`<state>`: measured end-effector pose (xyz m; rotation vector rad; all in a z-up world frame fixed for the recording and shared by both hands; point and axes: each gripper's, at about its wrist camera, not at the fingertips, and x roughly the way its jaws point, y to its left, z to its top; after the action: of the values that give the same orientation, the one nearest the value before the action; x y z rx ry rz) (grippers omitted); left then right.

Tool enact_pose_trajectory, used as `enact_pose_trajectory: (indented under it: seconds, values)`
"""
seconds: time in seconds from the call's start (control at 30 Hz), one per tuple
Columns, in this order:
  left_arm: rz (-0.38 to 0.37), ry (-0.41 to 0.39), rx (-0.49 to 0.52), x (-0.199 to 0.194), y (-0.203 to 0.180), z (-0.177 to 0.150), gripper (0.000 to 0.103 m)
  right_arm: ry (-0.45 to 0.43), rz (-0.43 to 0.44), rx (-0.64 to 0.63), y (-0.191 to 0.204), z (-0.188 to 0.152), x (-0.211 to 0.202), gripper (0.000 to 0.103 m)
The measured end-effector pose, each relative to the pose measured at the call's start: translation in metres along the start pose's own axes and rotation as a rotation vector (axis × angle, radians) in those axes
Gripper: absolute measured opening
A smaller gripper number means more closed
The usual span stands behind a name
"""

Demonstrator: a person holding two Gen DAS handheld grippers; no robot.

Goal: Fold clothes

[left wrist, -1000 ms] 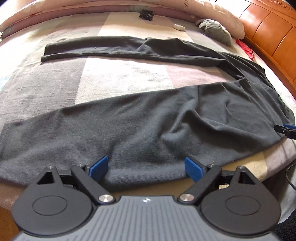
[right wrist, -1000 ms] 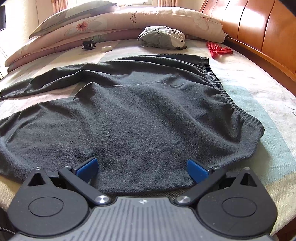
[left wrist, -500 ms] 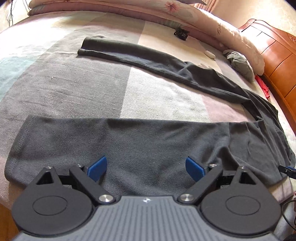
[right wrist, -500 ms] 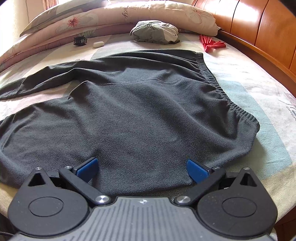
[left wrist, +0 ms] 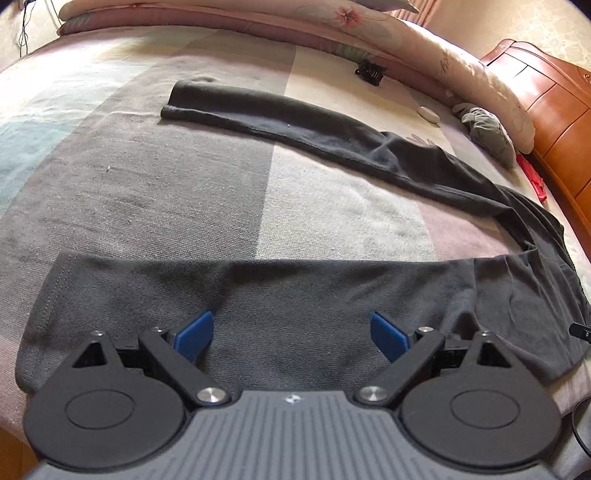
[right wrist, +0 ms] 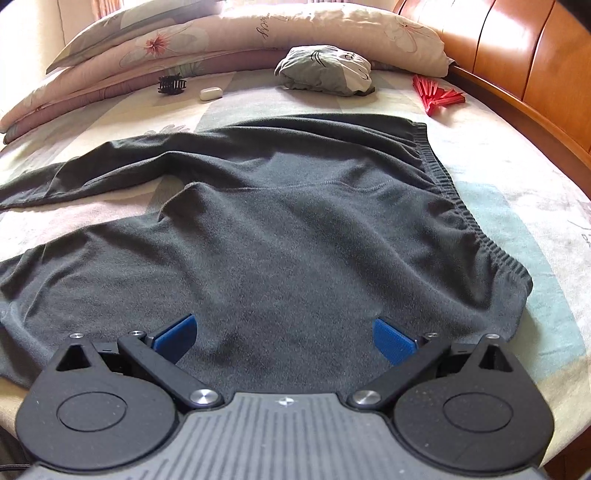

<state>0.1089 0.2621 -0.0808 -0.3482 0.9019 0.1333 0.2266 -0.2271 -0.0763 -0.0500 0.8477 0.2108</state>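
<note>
Dark grey trousers (left wrist: pixel 295 295) lie spread on the bed, legs apart in a V. In the left wrist view the near leg runs across the foreground to its hem at the left, and the far leg (left wrist: pixel 314 129) stretches toward the pillows. My left gripper (left wrist: pixel 291 332) hovers open over the near leg, blue pads wide apart, nothing between them. In the right wrist view the trousers' seat (right wrist: pixel 295 240) and ribbed waistband (right wrist: pixel 465 218) fill the middle. My right gripper (right wrist: pixel 284 336) stands open above the near edge of the seat, holding nothing.
Folded floral quilts and pillows (right wrist: pixel 221 33) line the far side. A wadded grey garment (right wrist: pixel 325 70), a red folding fan (right wrist: pixel 439 96), a black hair claw (right wrist: pixel 171 84) and a small white case (right wrist: pixel 210 93) lie near them. A wooden headboard (right wrist: pixel 517 55) rises at right.
The left wrist view has swung left along the near trouser leg, and its hem is now in sight. The right gripper rose slightly over the seat. Both stayed open.
</note>
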Motion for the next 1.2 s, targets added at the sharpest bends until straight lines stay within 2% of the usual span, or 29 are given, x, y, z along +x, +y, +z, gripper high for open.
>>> enact_pose_trajectory:
  seconds: [0.07, 0.17, 0.43, 0.57, 0.7, 0.8, 0.9, 1.03, 1.07, 1.2]
  values:
    - [0.014, -0.006, 0.014, -0.004, -0.006, 0.004, 0.092, -0.007, 0.0, 0.016, -0.001, 0.007, 0.004, 0.103]
    - [-0.012, -0.026, 0.048, -0.009, -0.022, 0.012, 0.092, 0.005, 0.022, 0.046, -0.004, 0.006, 0.01, 0.103]
    - [-0.159, -0.035, 0.161, 0.01, -0.105, 0.025, 0.092, 0.039, 0.025, 0.013, -0.004, -0.012, 0.017, 0.103]
    - [-0.24, -0.011, 0.231, 0.027, -0.158, 0.017, 0.092, 0.033, 0.02, 0.001, -0.006, -0.013, 0.009, 0.103]
    - [-0.29, 0.029, 0.3, 0.04, -0.199, 0.002, 0.092, -0.014, 0.031, 0.001, -0.017, -0.013, -0.003, 0.103]
    - [-0.306, 0.087, 0.261, 0.053, -0.206, -0.01, 0.092, -0.047, 0.048, 0.016, -0.031, -0.003, -0.007, 0.103]
    - [-0.294, 0.095, 0.217, 0.059, -0.199, -0.022, 0.092, -0.077, 0.059, 0.034, -0.049, 0.015, 0.001, 0.103]
    - [-0.298, 0.09, 0.182, 0.055, -0.191, -0.024, 0.092, -0.037, 0.121, 0.115, -0.076, 0.036, 0.034, 0.103]
    - [-0.294, 0.09, 0.171, 0.054, -0.19, -0.024, 0.092, -0.016, 0.119, 0.135, -0.082, 0.038, 0.044, 0.103]
    - [-0.27, 0.086, 0.167, 0.05, -0.186, -0.024, 0.092, -0.044, 0.046, 0.159, -0.103, 0.041, 0.06, 0.103]
